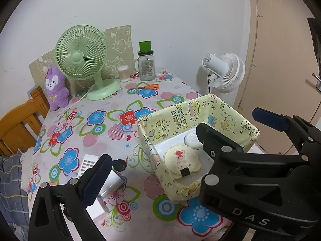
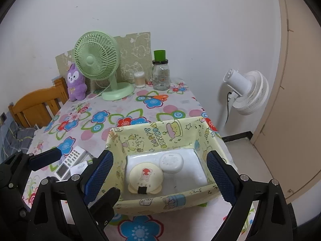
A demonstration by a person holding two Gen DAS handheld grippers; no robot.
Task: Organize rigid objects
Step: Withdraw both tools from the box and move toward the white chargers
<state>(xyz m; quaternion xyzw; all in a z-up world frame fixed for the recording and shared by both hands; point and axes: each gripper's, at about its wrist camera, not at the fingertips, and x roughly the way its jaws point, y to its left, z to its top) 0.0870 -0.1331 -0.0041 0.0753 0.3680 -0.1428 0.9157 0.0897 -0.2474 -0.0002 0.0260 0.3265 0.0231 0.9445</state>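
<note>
You are holding your right gripper [image 2: 160, 176] wide open and empty above the yellow fabric bin [image 2: 112, 140] at lower centre of the frame. Your left gripper [image 1: 152, 168] is also spread wide, gripping nothing. A round cream compact [image 2: 145, 177] and a white case [image 2: 171, 162] are lying inside the bin, touching; a remote control [image 2: 70, 163] is lying at lower left on the floral tablecloth [image 2: 112, 108].

Both tools are matte black plastic linkages joined by round silver pivot pins. The left gripper [image 1: 200, 146] has a dark cross-head screw on one arm. The right gripper [image 2: 160, 172] carries dark blue, finely ribbed pads [image 2: 218, 178] on its fingers, and its body shows pale raised letters that seem to read "DAS", though distortion blurs them.
</note>
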